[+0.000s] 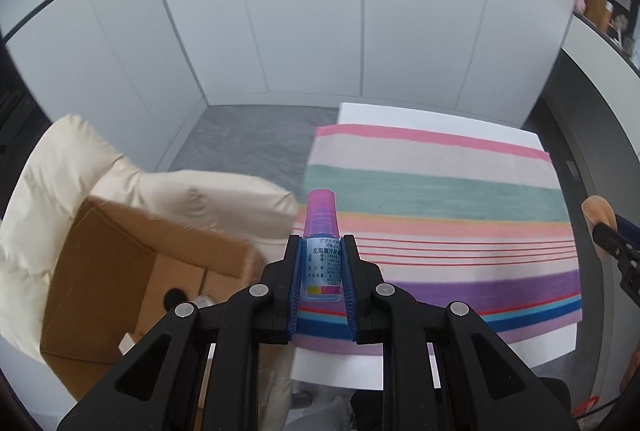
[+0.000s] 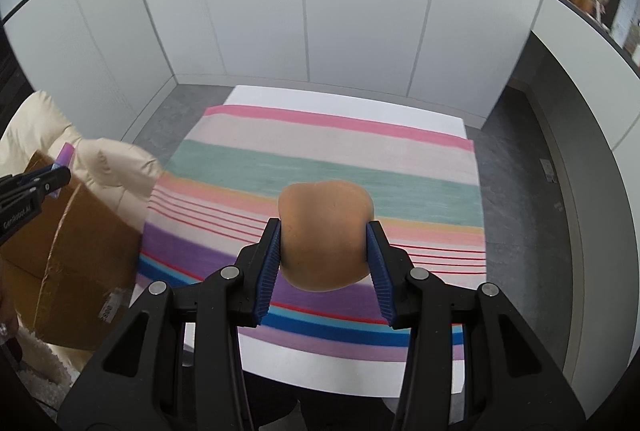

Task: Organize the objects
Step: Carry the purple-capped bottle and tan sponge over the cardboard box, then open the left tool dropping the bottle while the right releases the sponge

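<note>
Now I'm holding two things above the striped cloth (image 2: 320, 159) — my left gripper (image 1: 321, 251) is squeezing a small bottle (image 1: 322, 255) with a pink cap, upright between the pads, near the open box (image 1: 120, 271). My right gripper (image 2: 325, 231) is clamping a tan rounded lump (image 2: 325, 235) — jaws wider, pads pressing its sides.

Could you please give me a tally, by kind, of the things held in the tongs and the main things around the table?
Small bottles with pink cap: 1
Tan rounded objects: 1
Cardboard boxes: 1
Striped cloths: 1
Cream padded jackets: 1
Total: 5
</note>
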Action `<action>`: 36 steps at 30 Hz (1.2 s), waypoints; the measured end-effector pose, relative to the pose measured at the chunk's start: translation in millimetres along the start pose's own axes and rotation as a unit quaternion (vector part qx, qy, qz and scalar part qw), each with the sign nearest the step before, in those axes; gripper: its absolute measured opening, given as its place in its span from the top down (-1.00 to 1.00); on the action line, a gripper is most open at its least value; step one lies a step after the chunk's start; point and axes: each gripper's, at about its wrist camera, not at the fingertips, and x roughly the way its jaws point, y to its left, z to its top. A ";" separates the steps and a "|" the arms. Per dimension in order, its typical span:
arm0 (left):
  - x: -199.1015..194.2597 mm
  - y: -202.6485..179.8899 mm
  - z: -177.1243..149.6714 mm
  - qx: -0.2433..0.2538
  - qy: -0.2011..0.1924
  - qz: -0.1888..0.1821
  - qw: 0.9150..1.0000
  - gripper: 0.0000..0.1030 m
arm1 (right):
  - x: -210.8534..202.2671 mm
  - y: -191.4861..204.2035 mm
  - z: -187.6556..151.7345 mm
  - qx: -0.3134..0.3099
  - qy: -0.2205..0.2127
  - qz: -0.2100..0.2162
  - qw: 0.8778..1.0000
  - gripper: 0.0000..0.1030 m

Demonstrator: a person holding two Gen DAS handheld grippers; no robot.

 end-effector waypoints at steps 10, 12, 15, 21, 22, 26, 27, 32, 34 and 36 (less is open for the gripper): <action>-9.6 100.4 -35.0 -0.068 0.017 0.051 0.996 0.63 | 3.5 114.0 2.9 -0.075 0.005 0.058 0.995 0.15; -12.4 121.7 -44.1 -0.082 0.022 0.060 0.995 0.63 | 4.6 140.9 1.6 -0.092 0.006 0.071 0.993 0.15; -17.3 157.6 -60.5 -0.106 0.029 0.077 0.991 0.63 | 5.8 183.9 -1.3 -0.118 0.009 0.092 0.989 0.15; -23.4 215.5 -87.0 -0.148 0.043 0.099 0.983 0.63 | 4.5 265.3 -11.7 -0.173 0.017 0.126 0.977 0.15; -23.6 224.1 -91.7 -0.150 0.045 0.102 0.982 0.63 | 4.5 278.6 -14.6 -0.182 0.020 0.132 0.974 0.15; -23.8 245.2 -107.6 -0.160 0.055 0.109 0.980 0.63 | 3.8 317.8 -25.3 -0.209 0.026 0.146 0.966 0.15; -24.3 250.3 -111.4 -0.162 0.057 0.111 0.979 0.63 | 3.8 327.1 -28.1 -0.216 0.028 0.150 0.964 0.15; -25.1 277.0 -127.0 -0.176 0.064 0.114 0.976 0.63 | 2.9 365.9 -40.0 -0.239 0.035 0.162 0.957 0.15; -26.1 285.3 -131.2 -0.183 0.066 0.116 0.974 0.63 | 3.2 378.4 -43.7 -0.246 0.037 0.166 0.954 0.15; -26.9 292.3 -133.1 -0.191 0.066 0.115 0.973 0.63 | 3.2 388.8 -46.8 -0.252 0.039 0.169 0.952 0.15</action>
